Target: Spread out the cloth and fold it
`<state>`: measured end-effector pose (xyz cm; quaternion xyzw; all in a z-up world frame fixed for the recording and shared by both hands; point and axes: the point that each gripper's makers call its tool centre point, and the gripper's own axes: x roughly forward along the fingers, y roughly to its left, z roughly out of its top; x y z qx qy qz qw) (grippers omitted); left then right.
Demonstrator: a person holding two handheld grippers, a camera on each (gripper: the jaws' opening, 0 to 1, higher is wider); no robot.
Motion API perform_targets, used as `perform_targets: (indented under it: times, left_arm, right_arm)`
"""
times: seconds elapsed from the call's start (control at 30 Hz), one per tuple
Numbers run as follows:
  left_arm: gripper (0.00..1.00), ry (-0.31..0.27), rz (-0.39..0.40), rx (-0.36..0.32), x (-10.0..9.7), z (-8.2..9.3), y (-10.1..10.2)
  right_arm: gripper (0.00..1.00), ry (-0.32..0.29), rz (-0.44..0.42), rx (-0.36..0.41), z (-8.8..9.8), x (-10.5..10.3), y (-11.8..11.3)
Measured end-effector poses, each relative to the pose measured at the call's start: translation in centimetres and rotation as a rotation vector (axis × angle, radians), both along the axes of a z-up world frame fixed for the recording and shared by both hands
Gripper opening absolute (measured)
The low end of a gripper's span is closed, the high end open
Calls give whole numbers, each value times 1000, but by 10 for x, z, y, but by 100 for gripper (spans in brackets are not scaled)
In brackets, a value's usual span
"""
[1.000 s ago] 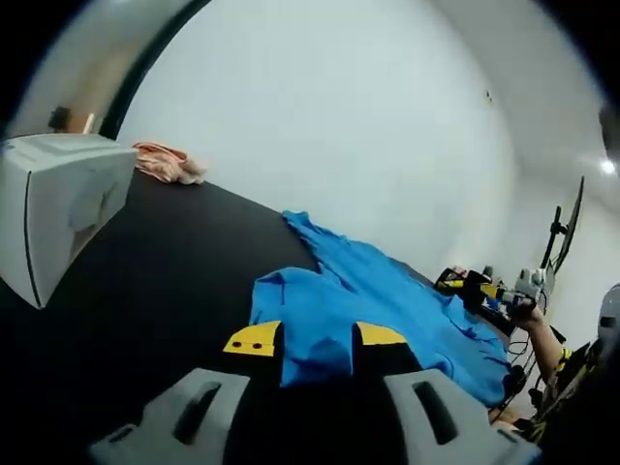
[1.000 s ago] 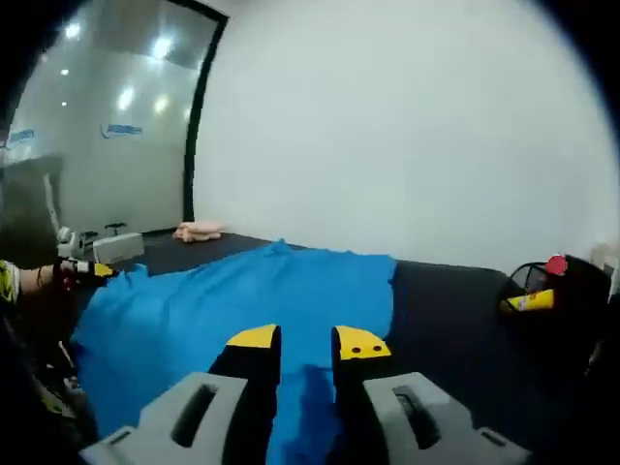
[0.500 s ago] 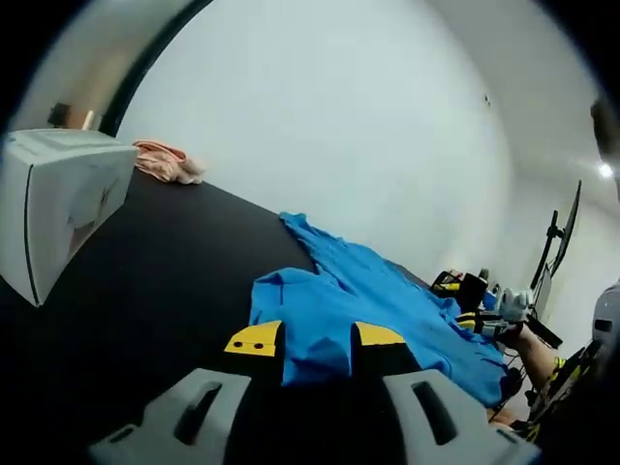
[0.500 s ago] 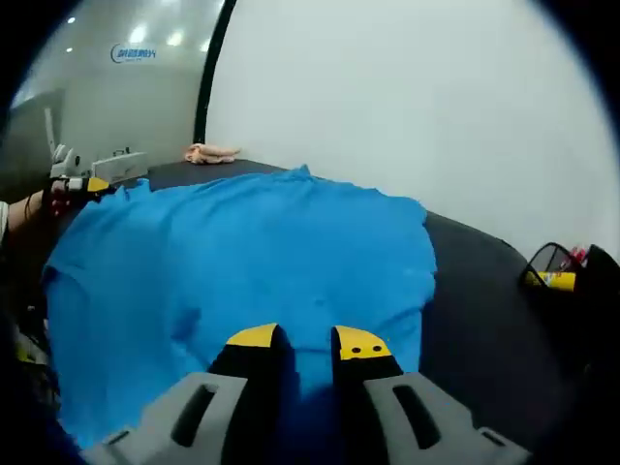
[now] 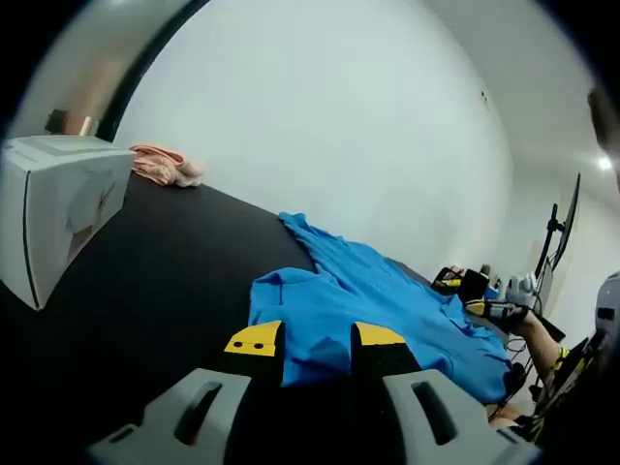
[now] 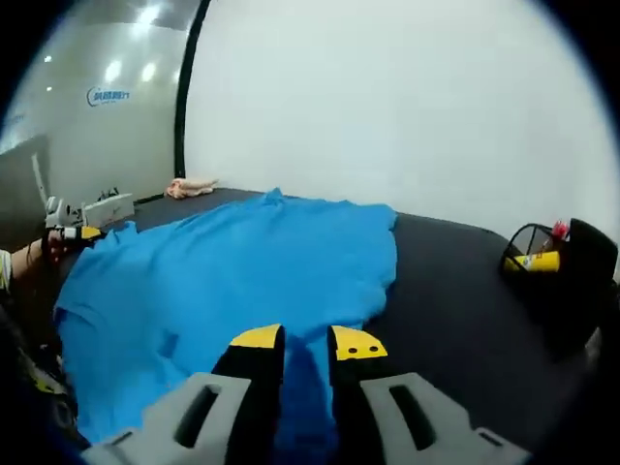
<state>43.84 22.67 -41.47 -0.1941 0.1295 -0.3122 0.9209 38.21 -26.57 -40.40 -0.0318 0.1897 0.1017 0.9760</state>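
Left gripper (image 5: 317, 341) jaws pinch a folded-over edge of the blue cloth (image 5: 378, 300); right gripper (image 6: 294, 343) jaws nearly closed on its near hem. Cloth lies mostly spread on the black table (image 5: 165, 262), one corner doubled over. Folding looks not yet started.

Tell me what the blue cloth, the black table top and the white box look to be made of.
Blue cloth: thin woven fabric, matte; it creases and drapes softly. Black table: smooth, dull surface with little glare, perhaps a mat or laminate; cannot tell which. White box: looks like cardboard or thin plastic, with flat faces, crisp edges and a faint sheen.
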Motion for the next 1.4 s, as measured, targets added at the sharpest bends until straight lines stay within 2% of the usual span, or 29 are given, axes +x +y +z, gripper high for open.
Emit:
perform_targets:
  times: [0.03,0.1,0.13,0.17,0.23,0.27,0.37,0.4,0.47,0.5,0.53,0.57,0.67,0.7,0.73,0.8,0.87,0.93,0.97,1.03,1.07,1.1,1.17,1.23,1.27,1.3,1.33,1.37,1.4]
  left_arm:
    - [26,0,0,-2,0,0,0]
    - [26,1,1,-6,-1,0,0]
    - [26,2,0,-5,-1,0,0]
    - [26,3,0,-6,-1,0,0]
    - [26,23,-4,-41,-2,3,1]
    - [26,20,-5,-63,-3,8,1]
    - [26,-10,-15,-162,-6,38,-4]
    - [26,-40,-23,-168,-5,48,-7]
    - [26,-79,-57,-91,2,62,-21]
    - [26,-131,-65,-38,10,70,-28]
    - [26,-136,-64,-16,15,72,-32]
    - [26,-127,-65,-21,20,75,-37]
    - [26,-122,-72,-63,39,95,-54]
    - [26,-130,-80,-59,51,107,-63]
    - [27,-139,-84,-45,61,114,-69]
    - [27,-171,-89,22,91,124,-83]
    - [27,-166,-83,30,123,129,-99]
    - [26,-157,-84,56,150,125,-112]
    - [26,-138,-66,42,170,123,-119]
    - [26,-159,-56,53,205,120,-134]
    - [26,-193,-41,87,221,118,-137]
    - [26,-218,-5,117,244,113,-139]
    - [26,-214,16,92,280,105,-148]
    - [26,-166,50,101,317,92,-151]
    - [26,-158,89,100,334,86,-148]
    - [26,-101,113,89,347,75,-148]
    - [25,-13,126,38,358,65,-152]
    - [23,75,114,-87,373,56,-163]
    - [21,117,115,-128,382,49,-168]
  right_arm:
    - [16,22,-11,14,-10,-4,-1]
    - [3,71,7,-65,-30,-12,-5]
    - [0,-62,31,-107,-20,-6,-3]
    - [0,-33,16,-102,-27,-7,-5]
    - [0,-15,-12,-30,-28,-14,-12]
    - [0,-14,-10,-38,-30,-16,-16]
    - [0,-5,-24,-26,-28,-23,-24]
    - [0,-5,-12,-4,-26,-27,-23]
    - [0,-50,-26,37,-12,-30,-27]
    - [0,-60,-34,36,-7,-31,-31]
    - [1,-86,-41,44,2,-33,-36]
    - [3,-111,-25,42,10,-35,-36]
    - [21,-175,-7,52,32,-37,-36]
    - [21,-215,10,55,46,-35,-35]
    - [21,-220,5,57,53,-32,-37]
    - [21,-257,-14,23,76,-15,-43]
    - [21,-322,-31,-29,100,12,-48]
    - [21,-334,-34,-57,113,45,-49]
    - [21,-371,-21,-91,124,67,-49]
    - [21,-417,-13,-117,138,102,-52]
    - [21,-424,-14,-121,140,110,-53]
    - [21,-448,-3,-149,145,130,-58]
    - [20,-442,-47,-120,146,166,-76]
    - [20,-405,-73,-121,139,200,-92]
    - [20,-412,-86,-152,138,213,-101]
    - [20,-416,-74,-208,134,227,-106]
    - [20,-367,-70,-214,120,250,-112]
    - [20,-307,-53,-182,106,265,-113]
    - [20,-255,-34,-110,91,287,-111]
